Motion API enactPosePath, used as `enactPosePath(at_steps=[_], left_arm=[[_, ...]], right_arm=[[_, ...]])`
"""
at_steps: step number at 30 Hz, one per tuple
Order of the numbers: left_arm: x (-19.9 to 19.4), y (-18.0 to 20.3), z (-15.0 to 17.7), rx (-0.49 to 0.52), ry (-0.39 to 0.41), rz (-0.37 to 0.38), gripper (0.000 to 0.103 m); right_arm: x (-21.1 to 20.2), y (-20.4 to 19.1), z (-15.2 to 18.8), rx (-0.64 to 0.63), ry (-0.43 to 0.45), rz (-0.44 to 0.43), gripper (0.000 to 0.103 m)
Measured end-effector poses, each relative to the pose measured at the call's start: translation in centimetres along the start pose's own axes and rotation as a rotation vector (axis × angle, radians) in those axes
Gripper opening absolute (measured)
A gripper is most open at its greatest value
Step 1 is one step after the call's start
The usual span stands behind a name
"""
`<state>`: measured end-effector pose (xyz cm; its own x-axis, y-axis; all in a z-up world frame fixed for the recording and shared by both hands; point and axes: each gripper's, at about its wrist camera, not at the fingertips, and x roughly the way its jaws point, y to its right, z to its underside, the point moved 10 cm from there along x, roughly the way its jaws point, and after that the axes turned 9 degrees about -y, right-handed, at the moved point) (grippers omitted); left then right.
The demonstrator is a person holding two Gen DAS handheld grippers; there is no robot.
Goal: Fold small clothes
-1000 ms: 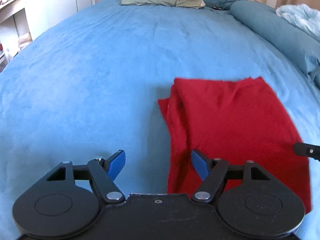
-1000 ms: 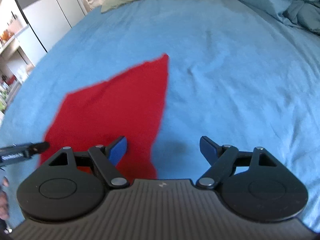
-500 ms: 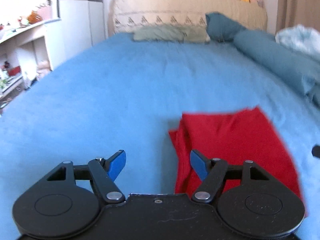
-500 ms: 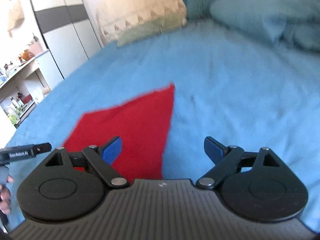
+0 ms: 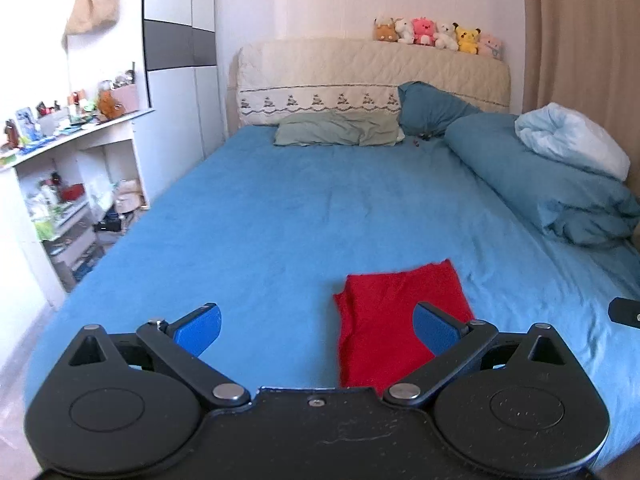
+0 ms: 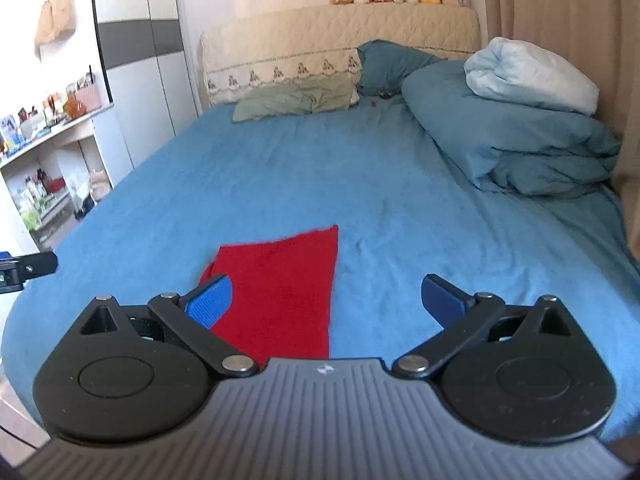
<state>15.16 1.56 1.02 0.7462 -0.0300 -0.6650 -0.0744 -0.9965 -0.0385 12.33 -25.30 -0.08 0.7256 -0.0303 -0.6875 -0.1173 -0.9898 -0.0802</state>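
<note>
A folded red cloth (image 5: 394,312) lies flat on the blue bed sheet (image 5: 304,216) near the front edge; it also shows in the right wrist view (image 6: 284,292). My left gripper (image 5: 316,326) is open and empty, raised above and behind the cloth, slightly to its left. My right gripper (image 6: 326,300) is open and empty, raised above the cloth's right edge. The tip of the right gripper (image 5: 624,312) shows at the right edge of the left wrist view. The tip of the left gripper (image 6: 28,266) shows at the left edge of the right wrist view.
A rolled blue duvet (image 5: 544,184) with a pale blanket (image 5: 572,140) lies along the bed's right side. Pillows (image 5: 340,132) and a cream headboard (image 5: 372,76) with plush toys (image 5: 436,34) stand at the far end. White shelves (image 5: 60,184) stand left of the bed.
Both grippers have lifted and pulled back from the cloth and tilted up, so the whole bed and headboard show. The cloth stays folded on the sheet.
</note>
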Motion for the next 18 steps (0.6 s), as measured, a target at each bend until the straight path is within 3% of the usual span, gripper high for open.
enactPosePath(at_steps=[10, 18], left_arm=[[-0.8, 0.6, 6.1, 0.016, -0.074, -0.015, 0.103], [-0.3, 1.0, 7.7, 0.012, -0.101, -0.012, 0.103]], right_arm=[[-0.7, -1.2, 6.3, -0.034, -0.102, 0.074, 0.103], [-0.1, -0.7, 8.6, -0.023, -0.146, 0.102, 0.103]])
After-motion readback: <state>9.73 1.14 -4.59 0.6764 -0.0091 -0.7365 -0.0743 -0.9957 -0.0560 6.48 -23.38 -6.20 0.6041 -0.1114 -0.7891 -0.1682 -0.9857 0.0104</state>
